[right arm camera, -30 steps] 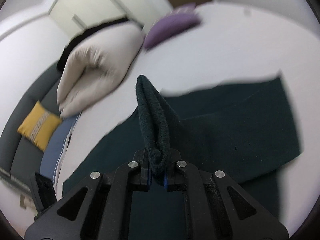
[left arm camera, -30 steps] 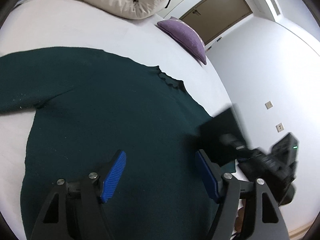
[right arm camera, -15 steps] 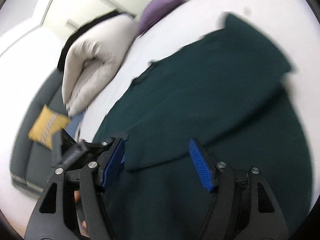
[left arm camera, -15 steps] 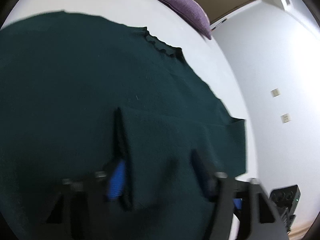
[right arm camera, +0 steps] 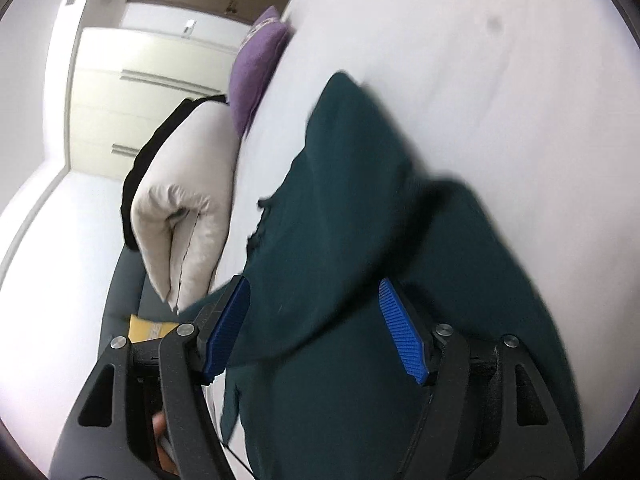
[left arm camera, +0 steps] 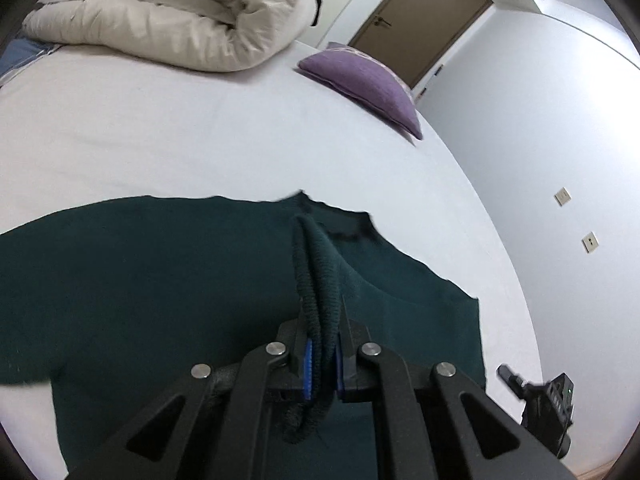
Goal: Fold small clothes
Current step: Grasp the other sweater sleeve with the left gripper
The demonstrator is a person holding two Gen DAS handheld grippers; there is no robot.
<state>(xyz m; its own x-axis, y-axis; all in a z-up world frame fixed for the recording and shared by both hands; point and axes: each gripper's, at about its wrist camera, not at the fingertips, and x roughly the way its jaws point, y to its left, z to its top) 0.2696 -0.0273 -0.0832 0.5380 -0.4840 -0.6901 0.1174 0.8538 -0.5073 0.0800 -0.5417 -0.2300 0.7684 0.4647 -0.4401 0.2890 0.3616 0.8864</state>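
Observation:
A dark green knitted sweater (left arm camera: 160,272) lies spread on the white bed (left arm camera: 200,140). My left gripper (left arm camera: 322,364) is shut on a ribbed edge of it. That edge stands up as a narrow fold between the blue pads and hangs out below them. In the right wrist view the sweater (right arm camera: 360,200) has a folded-over layer, blurred by motion. My right gripper (right arm camera: 313,286) hovers low over it, open, tilted to one side. The cloth lies under and between its blue pads (right arm camera: 402,336), which do not press on it.
A rolled beige duvet (left arm camera: 180,12) and a purple pillow (left arm camera: 360,76) lie at the far end of the bed, with a brown door (left arm camera: 424,20) behind. A grey sofa with a yellow cushion (right arm camera: 148,328) stands beside the bed. A white wall runs along the right.
My left gripper went from open above the sweater to shut on a ribbed fold, now raised. My right gripper let go of the ribbed edge, opened, rolled and dropped low over the cloth.

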